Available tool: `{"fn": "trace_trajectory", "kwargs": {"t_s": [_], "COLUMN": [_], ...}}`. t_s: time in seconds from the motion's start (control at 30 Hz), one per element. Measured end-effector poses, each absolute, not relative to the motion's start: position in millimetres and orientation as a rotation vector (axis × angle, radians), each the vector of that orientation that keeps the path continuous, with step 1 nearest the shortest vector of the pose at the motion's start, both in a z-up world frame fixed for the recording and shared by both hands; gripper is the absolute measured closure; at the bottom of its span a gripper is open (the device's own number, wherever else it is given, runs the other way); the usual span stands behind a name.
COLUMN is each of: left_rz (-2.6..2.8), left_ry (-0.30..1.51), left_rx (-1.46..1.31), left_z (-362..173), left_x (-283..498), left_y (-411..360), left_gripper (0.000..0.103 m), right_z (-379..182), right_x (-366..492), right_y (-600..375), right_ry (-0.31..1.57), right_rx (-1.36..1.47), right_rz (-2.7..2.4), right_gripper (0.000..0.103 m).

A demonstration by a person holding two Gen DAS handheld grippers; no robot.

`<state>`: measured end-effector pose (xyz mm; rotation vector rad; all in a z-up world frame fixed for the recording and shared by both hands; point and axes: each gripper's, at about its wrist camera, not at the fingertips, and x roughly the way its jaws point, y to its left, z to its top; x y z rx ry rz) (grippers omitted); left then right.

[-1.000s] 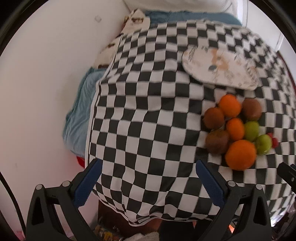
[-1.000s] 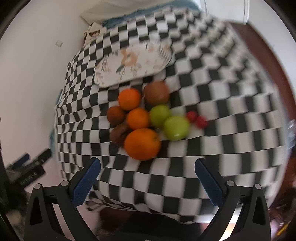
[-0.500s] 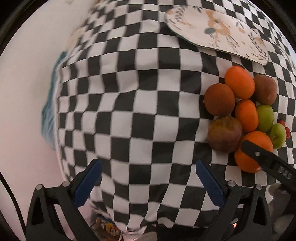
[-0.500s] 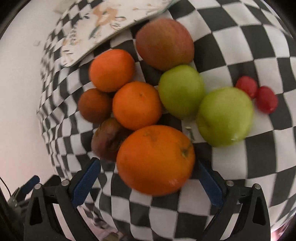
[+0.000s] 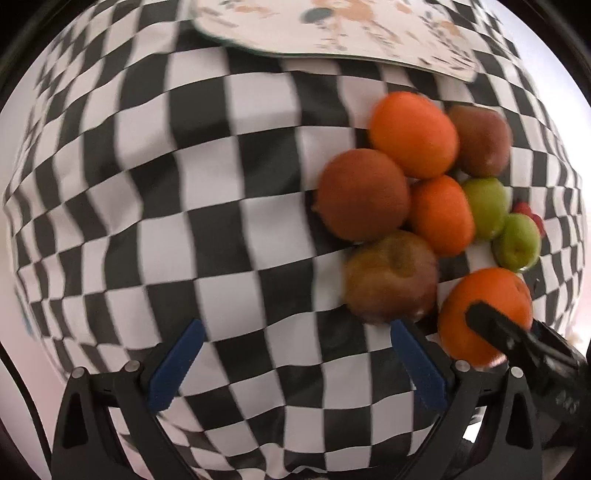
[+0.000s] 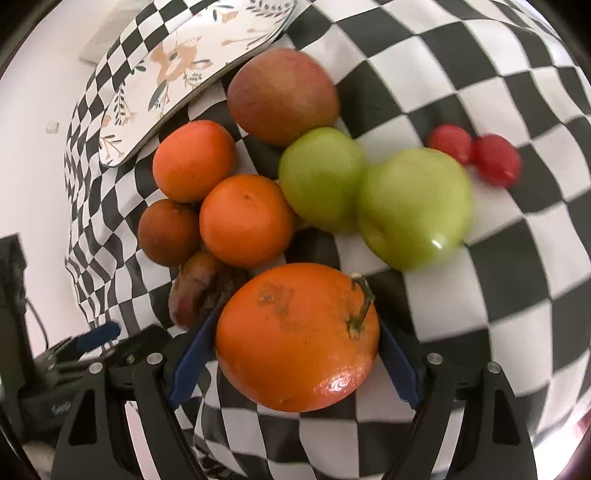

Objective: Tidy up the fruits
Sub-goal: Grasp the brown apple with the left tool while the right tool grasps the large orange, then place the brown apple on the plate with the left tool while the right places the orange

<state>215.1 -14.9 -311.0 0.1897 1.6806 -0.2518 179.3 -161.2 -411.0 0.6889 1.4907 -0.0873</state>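
A pile of fruit lies on the checkered cloth: oranges, brown-red apples, two green apples and two small red fruits. My right gripper (image 6: 291,354) is shut on the big orange (image 6: 297,338), blue pads against both its sides; the orange also shows in the left wrist view (image 5: 485,314). My left gripper (image 5: 295,354) is open and empty, low over the cloth, left of the pile, its right finger (image 5: 417,365) just before a brown-red apple (image 5: 391,277). The green apples (image 6: 413,206) and small red fruits (image 6: 476,157) lie right of the pile.
A floral tray (image 6: 173,77) lies beyond the fruit; it also shows in the left wrist view (image 5: 332,29). The checkered cloth (image 5: 166,184) covers the table and hangs over its near and left edges. A white wall lies left.
Both grippers have moved in closer to the fruit. My right gripper has closed around the big orange. My left gripper has come nearer to the brown-red apple and stays open.
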Motion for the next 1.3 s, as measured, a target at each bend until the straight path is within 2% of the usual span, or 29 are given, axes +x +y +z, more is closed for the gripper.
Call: {"fn": "trace_trajectory", "kwargs": {"t_s": [0.3,0.33,0.37,0.4,0.43,0.5,0.73,0.9,1.13,1.3], "left_rz": [-0.317,-0.309,-0.307,-0.310,-0.306,-0.299,-0.300,-0.320,-0.327,-0.244], "left_ry": [1.735,1.745,1.746,1.748,1.745,1.711,1.637,1.596,1.470,1.373], "left_rx": [0.103,0.102,0.101,0.102,0.118,0.170,0.180,0.137,-0.030,-0.024], "left_z": [-332,-337,-343,-346,-348,-347,-322,-282,-218,-218], "left_x": [235,237,232,233,232,228,206,209,279,365], "left_y": [-78,-86,-90,-95,-101,-108,-107,-98,-74,-53], "left_gripper": [0.002,0.010,0.024,0.030,0.031,0.040,0.040,0.040,0.040,0.040], "right_z": [-380,-380,-380,-381,-381,-382,-378,-358,-303,-279], "right_x": [144,144,145,147,149,153,156,165,206,290], "right_y": [-220,-226,-229,-231,-230,-228,-225,-225,-231,-236], "right_ry": [1.470,1.476,1.482,1.487,1.489,1.495,1.494,1.465,1.352,1.261], "right_rx": [0.618,0.617,0.619,0.615,0.609,0.601,0.629,0.671,0.700,0.618], "right_rz": [-0.088,-0.082,-0.074,-0.066,-0.064,-0.056,-0.019,0.045,0.142,0.142], "right_gripper": [0.018,0.018,0.018,0.018,0.018,0.017,0.018,0.018,0.018,0.018]}}
